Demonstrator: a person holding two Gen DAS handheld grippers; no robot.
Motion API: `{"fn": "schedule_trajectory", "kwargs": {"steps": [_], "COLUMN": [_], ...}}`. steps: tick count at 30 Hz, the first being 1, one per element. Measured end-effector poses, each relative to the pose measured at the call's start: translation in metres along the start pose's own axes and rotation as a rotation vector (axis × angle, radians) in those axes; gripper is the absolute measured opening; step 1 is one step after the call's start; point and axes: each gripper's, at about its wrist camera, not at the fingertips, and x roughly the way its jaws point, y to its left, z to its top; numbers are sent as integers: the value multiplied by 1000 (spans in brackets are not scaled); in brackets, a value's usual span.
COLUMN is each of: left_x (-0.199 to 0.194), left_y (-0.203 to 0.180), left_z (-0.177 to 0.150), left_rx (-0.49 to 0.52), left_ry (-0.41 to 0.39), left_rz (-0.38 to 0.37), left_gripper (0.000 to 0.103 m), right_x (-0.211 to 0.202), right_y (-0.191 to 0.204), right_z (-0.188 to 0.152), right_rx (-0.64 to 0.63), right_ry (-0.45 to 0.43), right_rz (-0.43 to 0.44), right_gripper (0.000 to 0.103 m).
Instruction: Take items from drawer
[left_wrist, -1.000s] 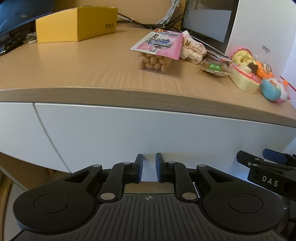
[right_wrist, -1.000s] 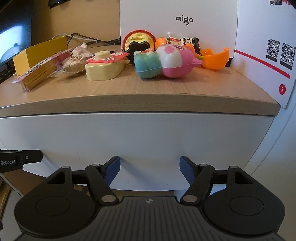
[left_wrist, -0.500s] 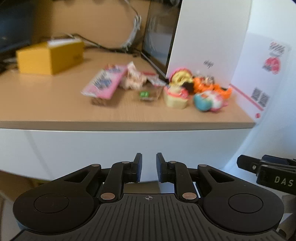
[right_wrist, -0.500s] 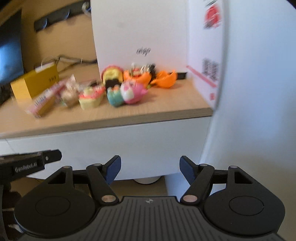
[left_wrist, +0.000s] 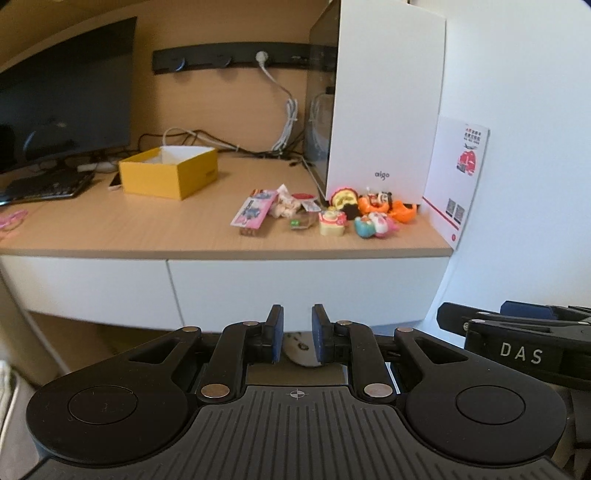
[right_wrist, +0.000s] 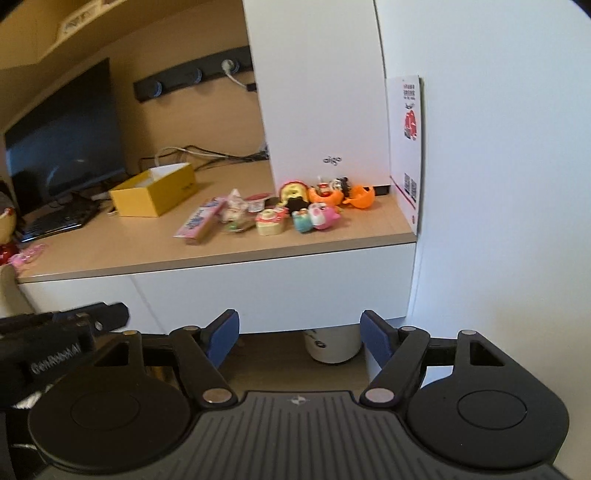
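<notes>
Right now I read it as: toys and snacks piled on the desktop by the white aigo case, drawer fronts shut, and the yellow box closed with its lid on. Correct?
Not quite. The yellow box is open, with no lid on it; the left wrist view shows its white inside. The rest holds: the toys and snacks lie on the desktop by the white aigo case, and the drawer fronts are shut.

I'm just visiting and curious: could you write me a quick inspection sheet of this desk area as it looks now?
Surface: wooden desk, two white drawer fronts shut.
Job's things: toys and snack packets grouped on the desk.
Clutter: open yellow box, keyboard.
Claws: left claw narrowly open; right claw wide, opening; both empty.
Cables: white cables behind.
Surroundings: monitor, white aigo box.
</notes>
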Motion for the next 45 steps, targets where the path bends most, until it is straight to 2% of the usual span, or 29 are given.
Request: {"fn": "schedule_trajectory", "kwargs": {"steps": [8, 25, 31, 45], "left_x": [-26, -30, -31, -34], "left_y": [-9, -2, -6, -4], "left_z": [-16, -24, -24, -26], "left_rx": [-19, -36, -23, -31], "left_ry": [5, 11, 0, -4], "left_rz": [10, 12, -7, 7], "left_gripper": [18, 18, 18, 18], "right_x": [-25, -27, -30, -33], "right_y": [2, 21, 23, 24], "right_z": [-12, -20, -21, -23], "right_rx": [-8, -97, -94, -101], "right_ry": [-3, 12, 6, -8], "right_rz": [17, 13, 9, 2], "right_gripper": [74, 74, 74, 74]}}
